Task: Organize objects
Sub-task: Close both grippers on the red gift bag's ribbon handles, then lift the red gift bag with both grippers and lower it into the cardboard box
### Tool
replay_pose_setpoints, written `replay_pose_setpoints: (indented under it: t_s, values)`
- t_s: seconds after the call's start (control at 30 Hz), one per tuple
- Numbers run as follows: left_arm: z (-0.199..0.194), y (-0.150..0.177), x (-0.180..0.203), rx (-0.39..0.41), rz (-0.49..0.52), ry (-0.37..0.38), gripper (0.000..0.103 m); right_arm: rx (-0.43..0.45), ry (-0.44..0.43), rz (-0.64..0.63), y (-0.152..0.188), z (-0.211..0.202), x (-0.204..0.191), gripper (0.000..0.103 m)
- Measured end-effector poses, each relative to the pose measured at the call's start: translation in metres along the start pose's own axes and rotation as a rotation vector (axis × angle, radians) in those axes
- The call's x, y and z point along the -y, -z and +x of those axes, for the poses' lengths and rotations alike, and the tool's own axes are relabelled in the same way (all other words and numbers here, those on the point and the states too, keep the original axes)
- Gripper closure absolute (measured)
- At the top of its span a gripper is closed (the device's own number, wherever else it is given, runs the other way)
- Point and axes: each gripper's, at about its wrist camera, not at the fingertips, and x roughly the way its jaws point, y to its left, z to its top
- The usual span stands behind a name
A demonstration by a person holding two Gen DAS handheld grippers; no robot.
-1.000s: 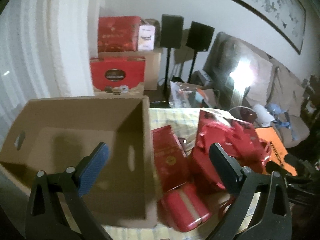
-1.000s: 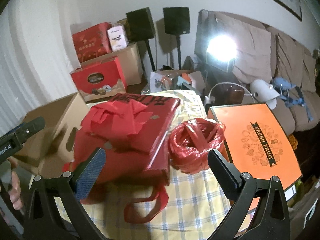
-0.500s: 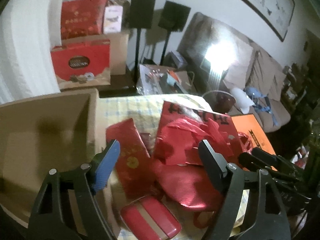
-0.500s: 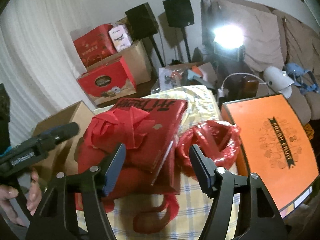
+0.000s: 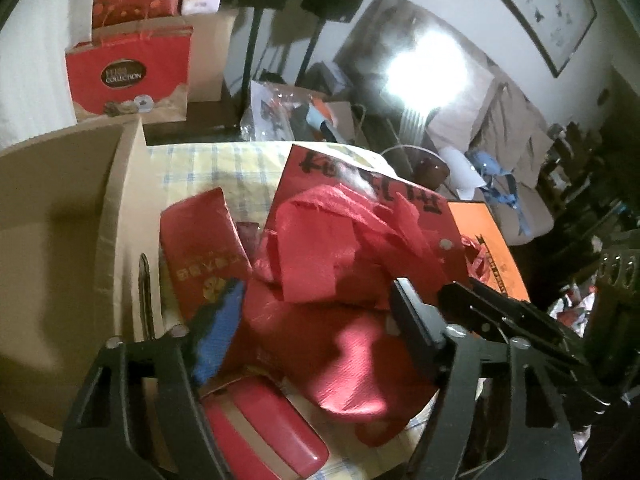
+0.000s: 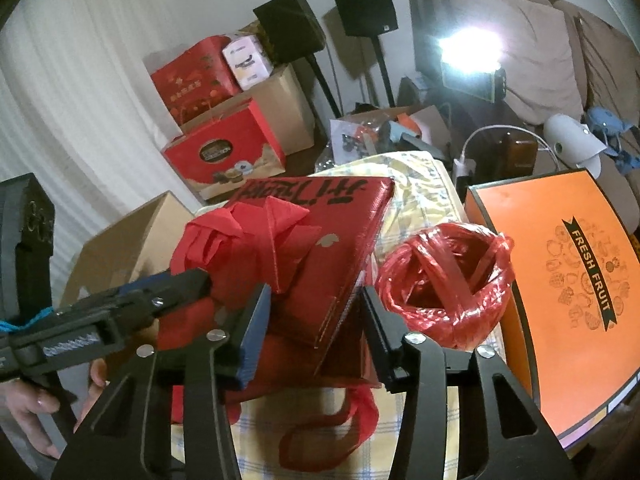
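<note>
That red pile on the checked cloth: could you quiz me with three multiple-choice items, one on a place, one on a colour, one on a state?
1. Where is the red twine roll?
A. inside the cardboard box
B. between the red bag and the orange box
C. on the sofa

2. What colour is the box lettered FRESH FRUIT?
A. orange
B. green
C. white

3. How is the cardboard box?
A. taped shut
B. flattened
C. open-topped

Answers: 1 B, it sits on the cloth right of the red bag; 2 A, its lid is orange; 3 C, its inner walls show.
</note>
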Motion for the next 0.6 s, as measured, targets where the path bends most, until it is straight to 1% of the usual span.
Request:
replay_pose_setpoints:
  t_s: [0.13, 0.23, 0.47, 0.6]
  values:
    - [-0.005, 0.0, 0.003, 0.018, 0.01, -0.023, 0.046, 0.013, 0.027, -0.014, 0.0, -0.003, -0.004, 0.059]
    - [-0.013, 0.0, 0.003, 0.039, 0.019, -0.029, 0.05, 0.031, 0.025, -0.02, -0.001, -0.01, -0.008, 0.059]
    - [-0.049, 0.0, 0.004, 0.114, 0.023, -0.013, 0.051, 0.088, 0.021, -0.067, -0.008, -0.035, -0.029, 0.059]
    - [-0.071, -0.001, -0.001, 0.154, 0.017, -0.004, 0.051, 0.119, 0.015, -0.1, -0.012, -0.05, -0.047, 0.059]
